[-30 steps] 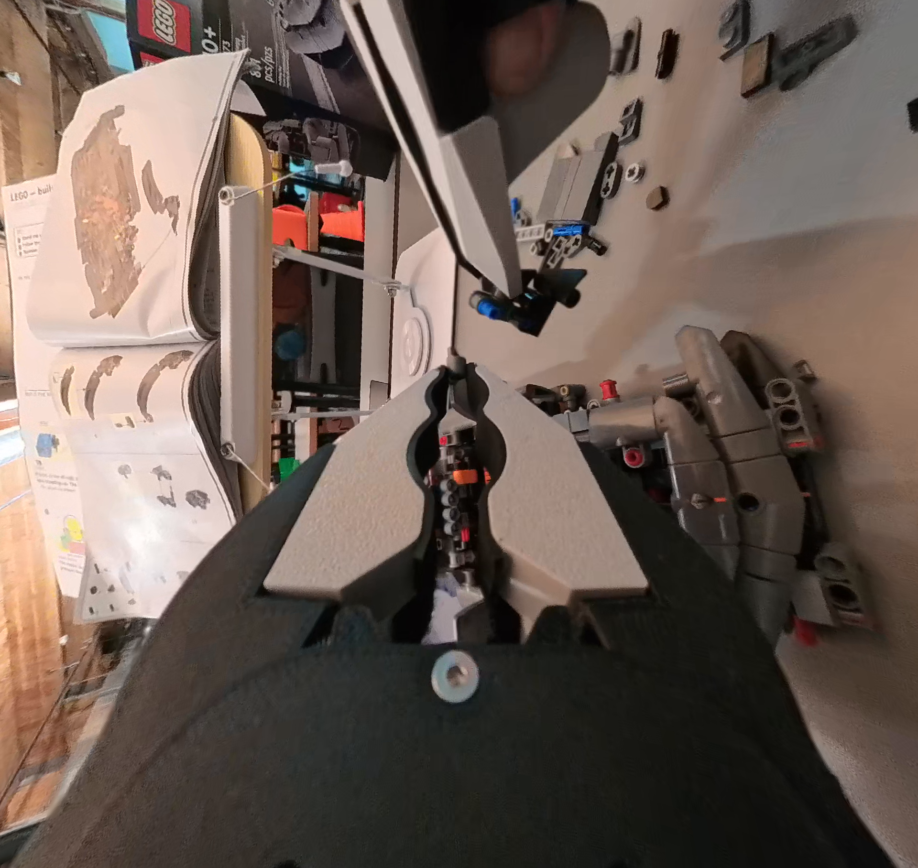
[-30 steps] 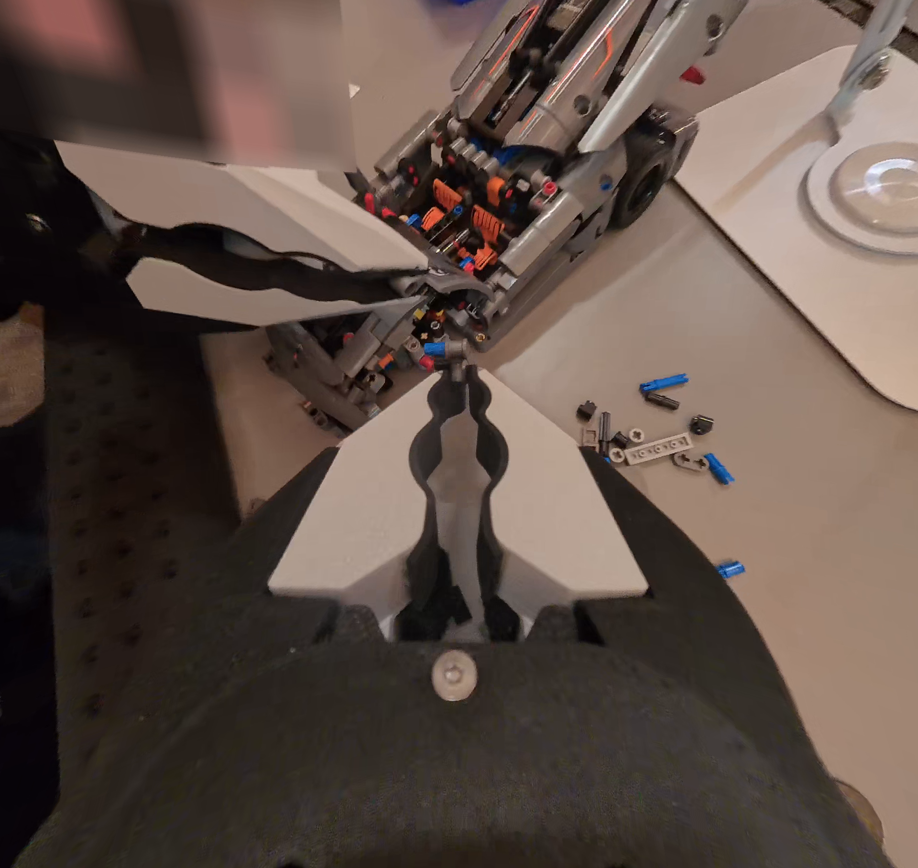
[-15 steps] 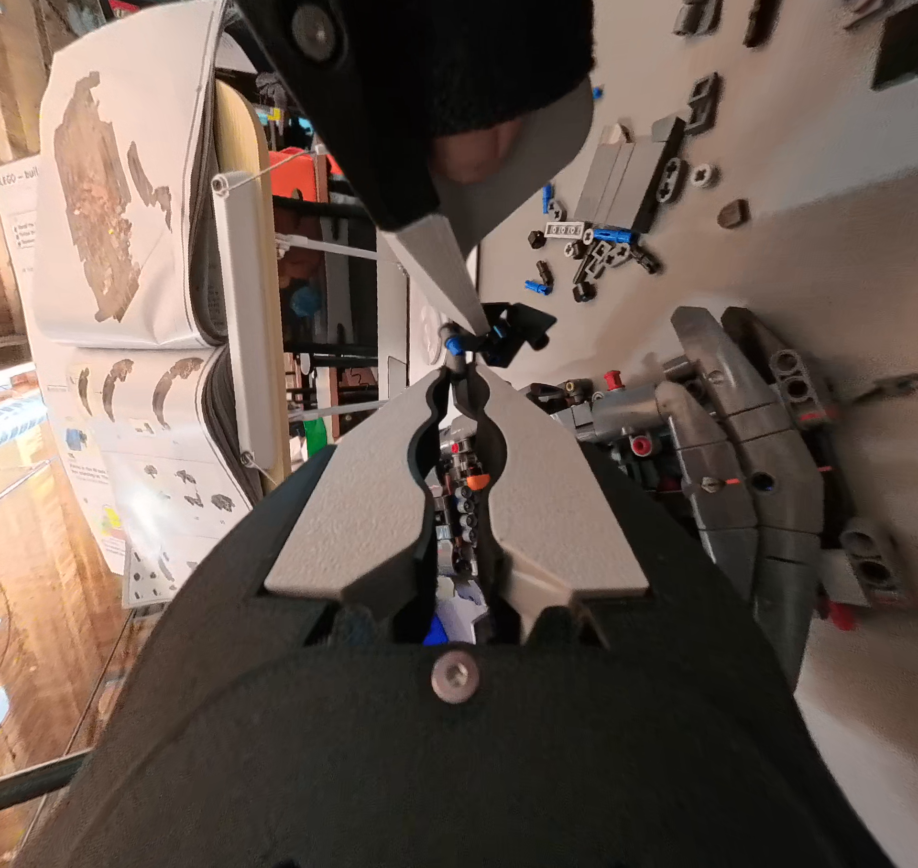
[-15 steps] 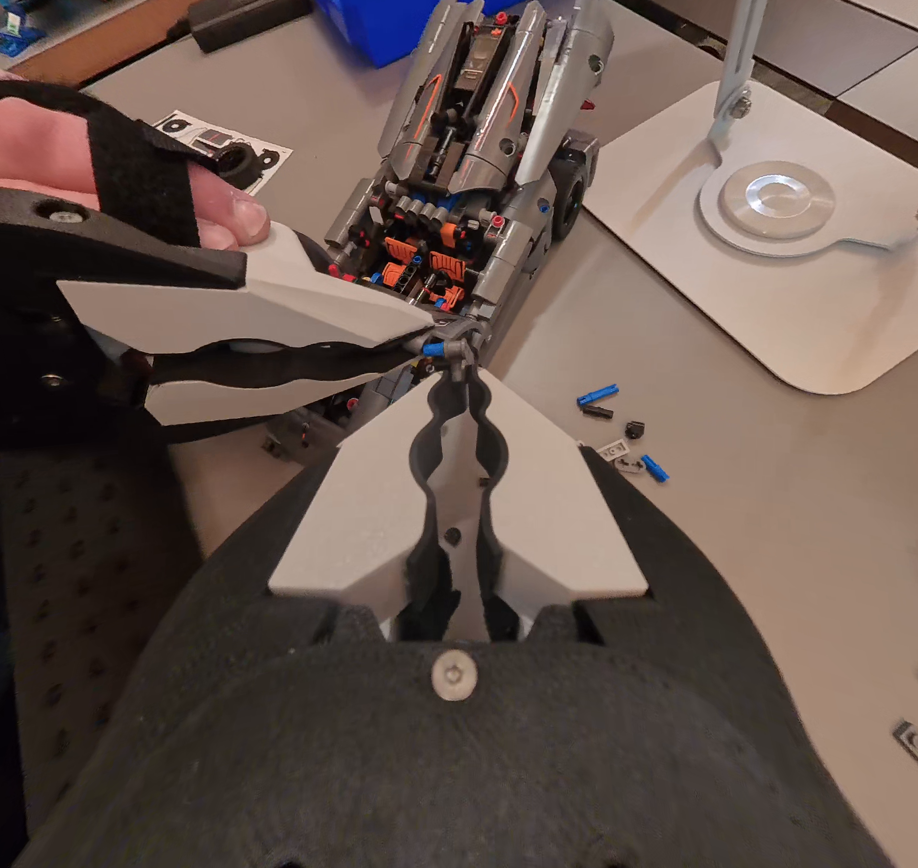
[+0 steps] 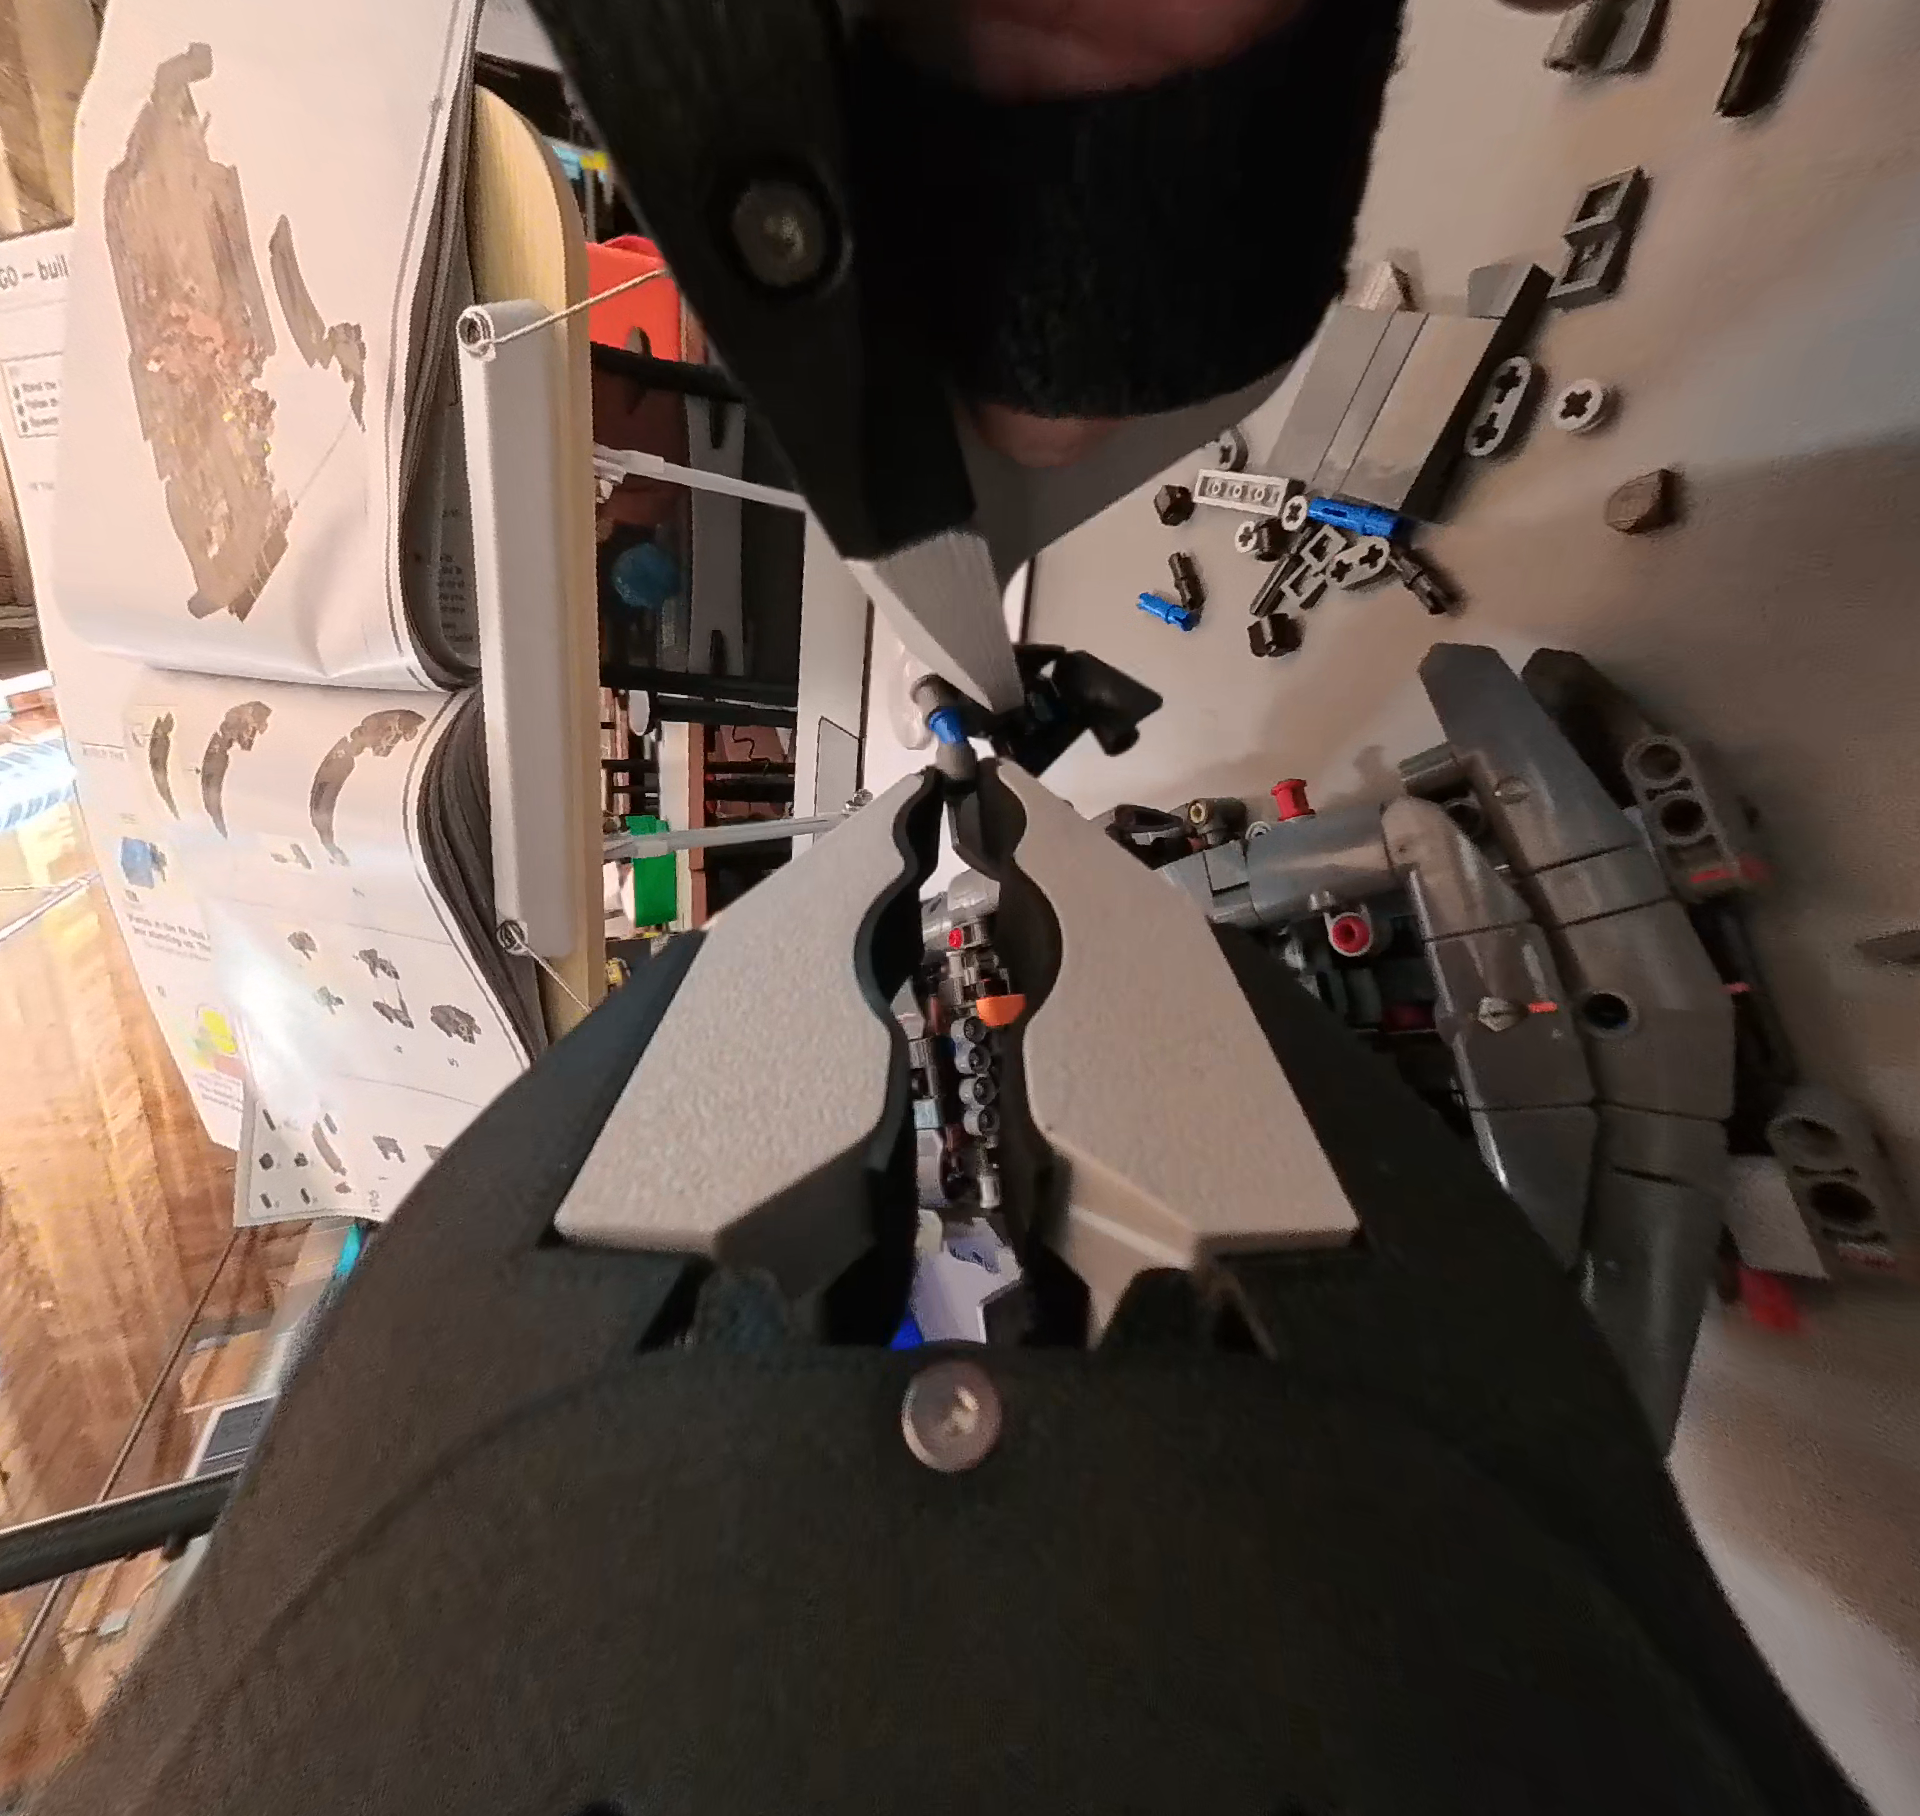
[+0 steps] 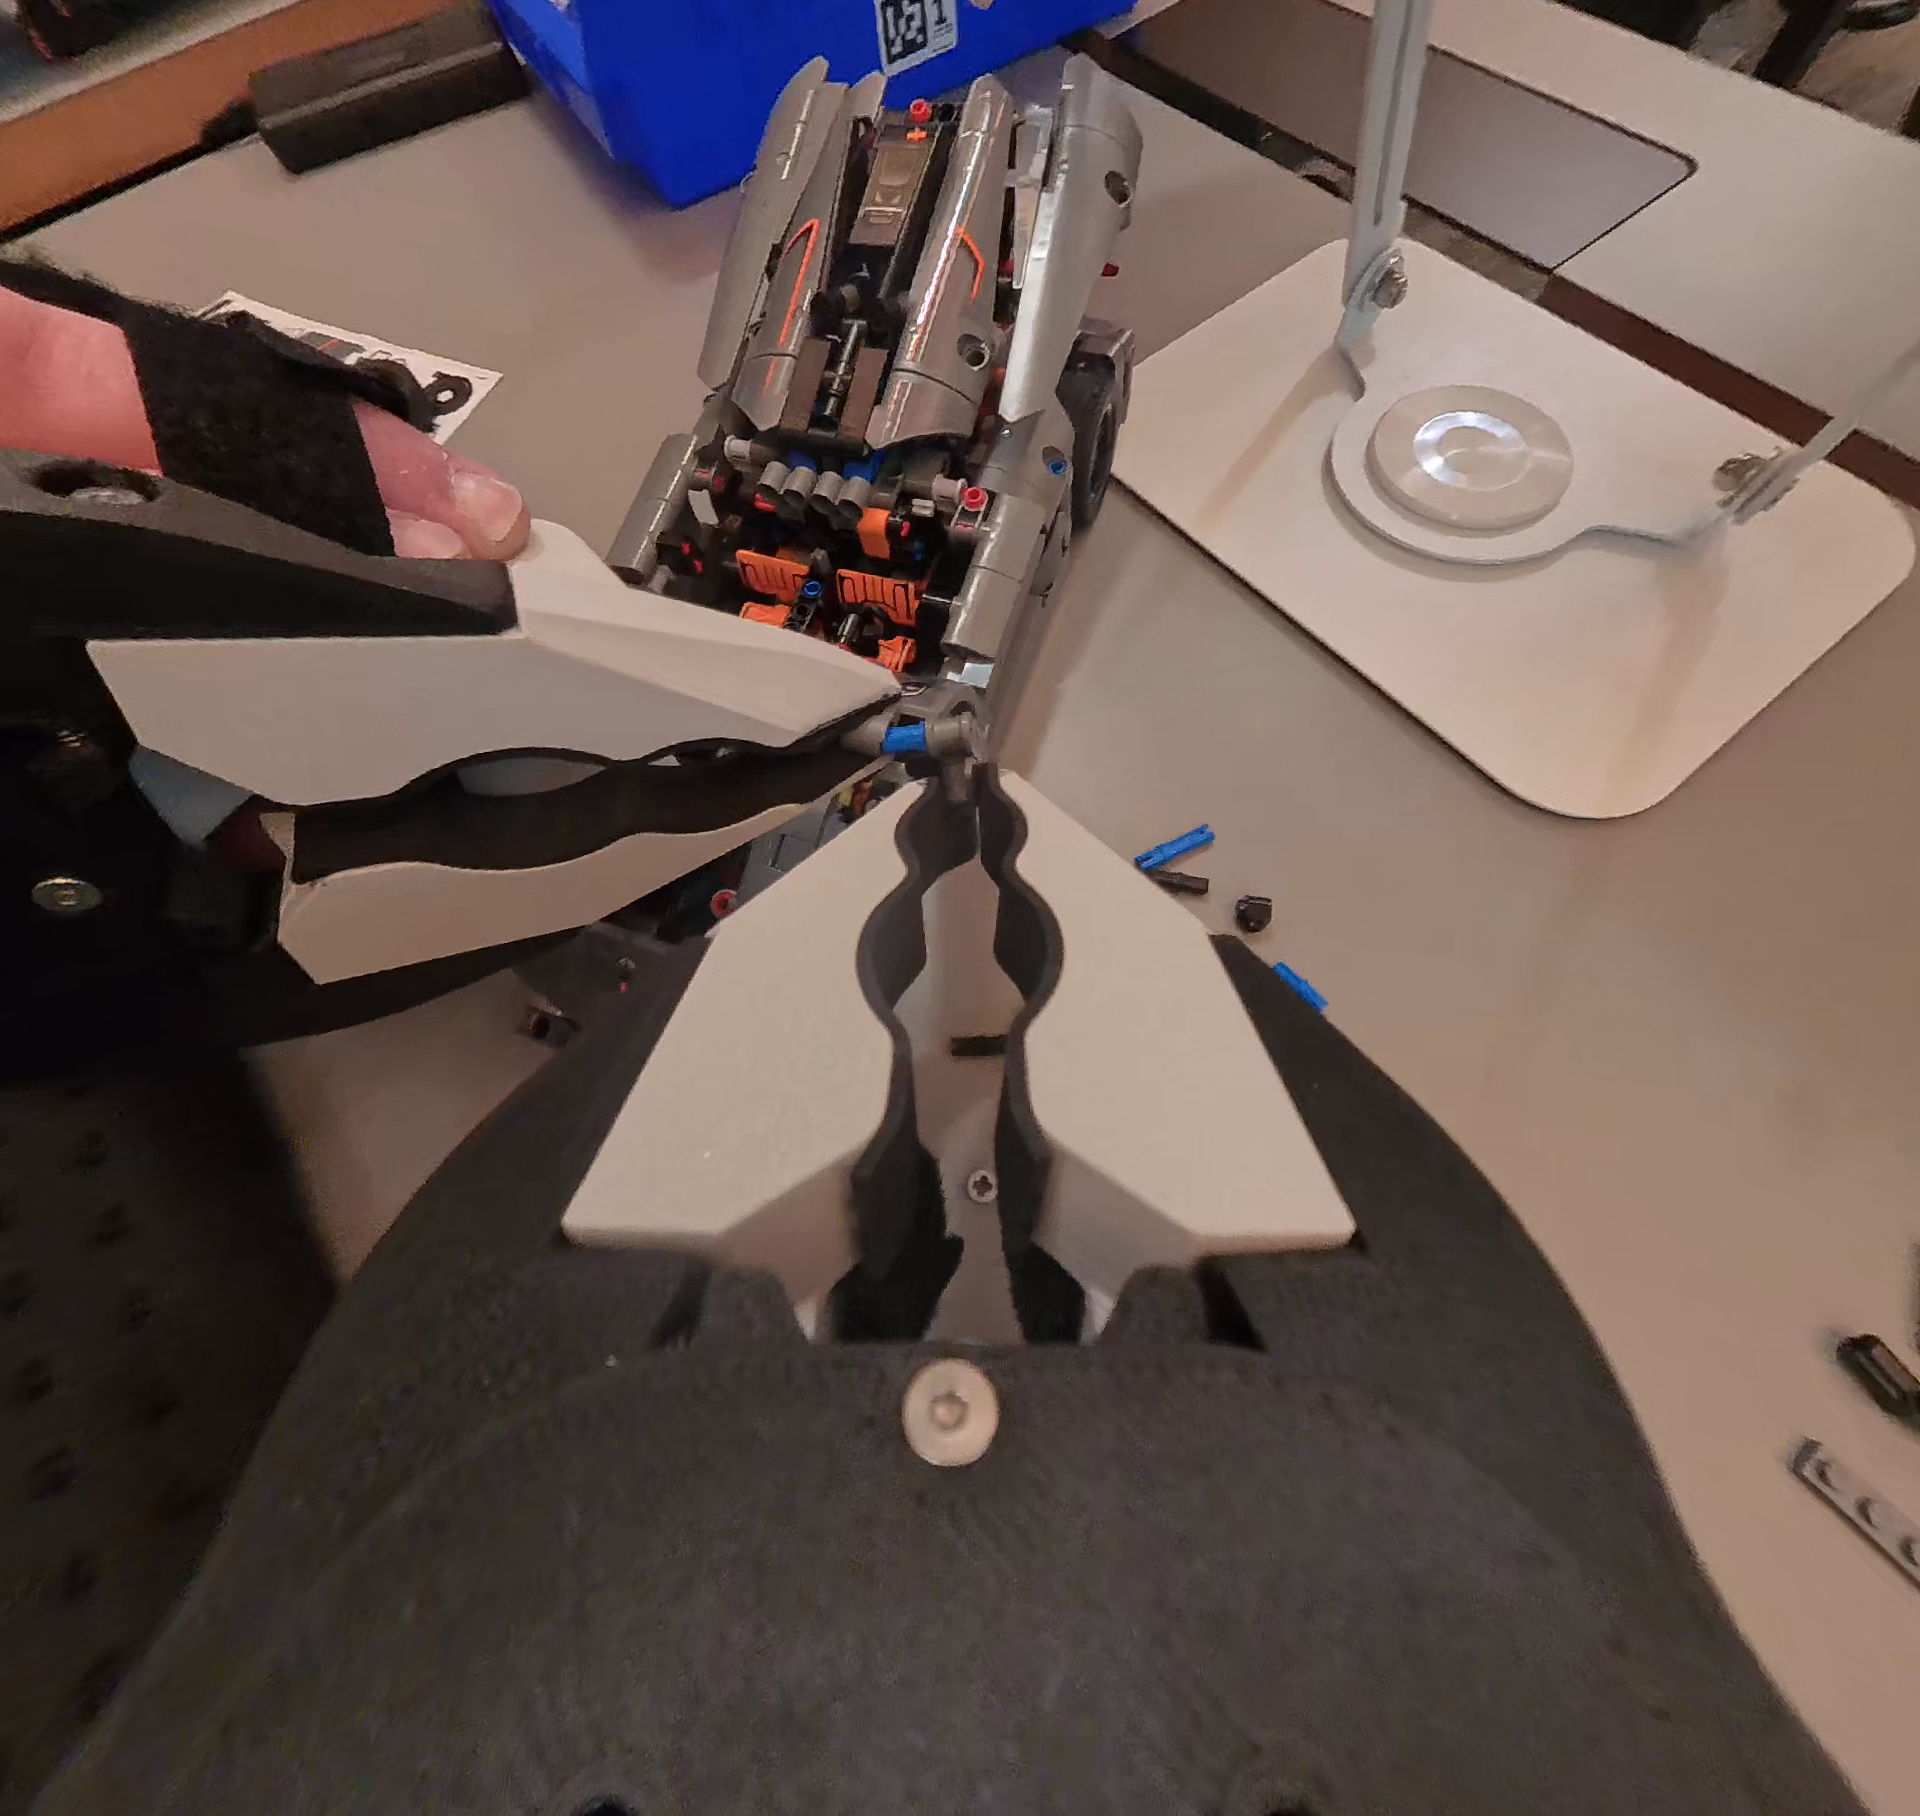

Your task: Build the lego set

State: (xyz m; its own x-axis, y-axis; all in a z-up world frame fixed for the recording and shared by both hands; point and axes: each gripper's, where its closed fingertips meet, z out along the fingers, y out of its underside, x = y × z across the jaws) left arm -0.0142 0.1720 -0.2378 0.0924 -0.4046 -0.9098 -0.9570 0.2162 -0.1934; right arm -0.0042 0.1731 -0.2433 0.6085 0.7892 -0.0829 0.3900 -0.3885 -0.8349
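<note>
My left gripper (image 5: 956, 779) is shut on a small grey piece (image 5: 952, 756) at its fingertips. My right gripper (image 6: 956, 795) is shut on a black piece (image 5: 1075, 706) that carries a blue pin (image 6: 904, 736). The two grippers meet tip to tip at a right angle, and the pieces touch there, held in the air. The grey Lego car model (image 6: 904, 364), with orange and black inner parts, stands on the table just behind the tips. It also shows in the left wrist view (image 5: 1507, 935), below and to the right of my left gripper.
An open instruction booklet (image 5: 260, 416) rests on a stand at the left. Loose small parts (image 5: 1330, 540) lie on the table, some near my right gripper (image 6: 1184, 862). A blue bin (image 6: 727, 21) and a white stand base (image 6: 1507, 571) are behind and right of the car. Both grippers' tips are roughly 20 cm from the white stand base (image 6: 1507, 571).
My right gripper has moved in with the black piece until its blue pin meets the grey piece in my left gripper. Both grippers have risen away from the car.
</note>
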